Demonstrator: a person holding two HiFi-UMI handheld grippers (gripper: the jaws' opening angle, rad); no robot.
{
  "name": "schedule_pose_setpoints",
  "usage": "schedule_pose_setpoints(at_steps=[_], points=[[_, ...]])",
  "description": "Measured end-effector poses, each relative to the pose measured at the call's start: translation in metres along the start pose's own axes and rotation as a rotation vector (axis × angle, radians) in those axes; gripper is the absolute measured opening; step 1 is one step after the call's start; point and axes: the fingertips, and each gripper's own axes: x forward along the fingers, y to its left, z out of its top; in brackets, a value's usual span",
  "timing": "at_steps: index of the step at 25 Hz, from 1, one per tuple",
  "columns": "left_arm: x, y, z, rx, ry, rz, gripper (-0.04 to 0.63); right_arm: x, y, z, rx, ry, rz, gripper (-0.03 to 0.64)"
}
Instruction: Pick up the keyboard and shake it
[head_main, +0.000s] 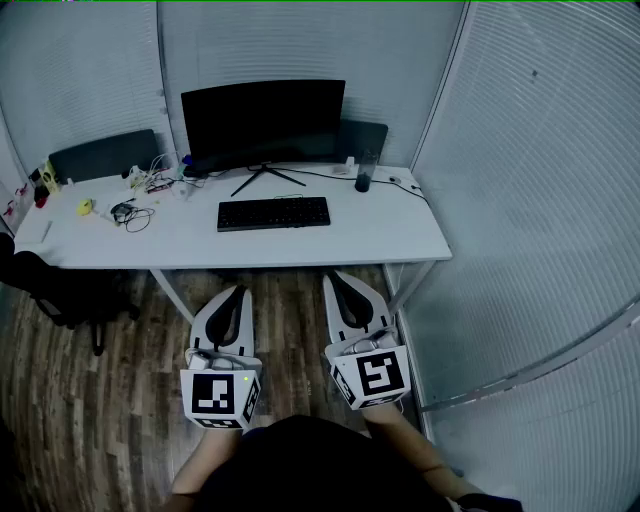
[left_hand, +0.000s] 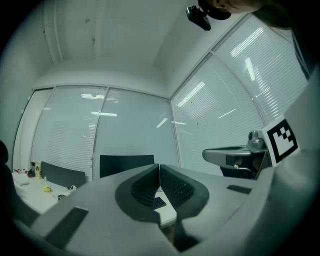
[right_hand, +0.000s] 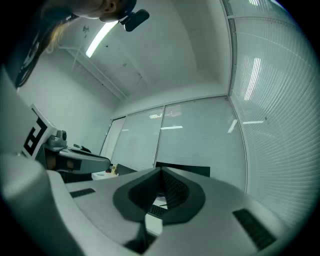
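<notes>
Keyboard: flat black keyboard on far white rectangular desk.
Left gripper: near, jaws together, empty.
Right gripper: likewise.

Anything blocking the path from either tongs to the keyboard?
Nothing visible. The left tongs and right tongs, both shut, hang short of the desk; the strip of it before the keyboard is bare. The cables lie to its left, the dark container behind to its right.

Black keyboard and black monitor on a white counter; brown wood-grain floor; left gripper and right gripper pale grey, their cubes black-and-white squared.
</notes>
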Motion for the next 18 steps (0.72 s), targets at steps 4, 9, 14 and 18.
schedule_pose_setpoints(at_steps=[4,9,14,18], points=[[0.018,-0.007,-0.005,0.011,0.004,-0.002,0.025,0.010,-0.018,-0.007,0.018,-0.011,0.009,0.028],[0.028,-0.002,-0.017,0.009,0.010,0.016,0.026,0.020,-0.033,-0.027,0.063,-0.003,0.007,0.029],[0.045,0.022,-0.039,-0.011,0.033,0.020,0.028,0.032,-0.052,-0.052,0.083,0.034,-0.027,0.037],[0.071,0.043,-0.065,-0.045,0.048,-0.003,0.143,0.052,-0.071,-0.080,0.103,0.074,-0.049,0.161]])
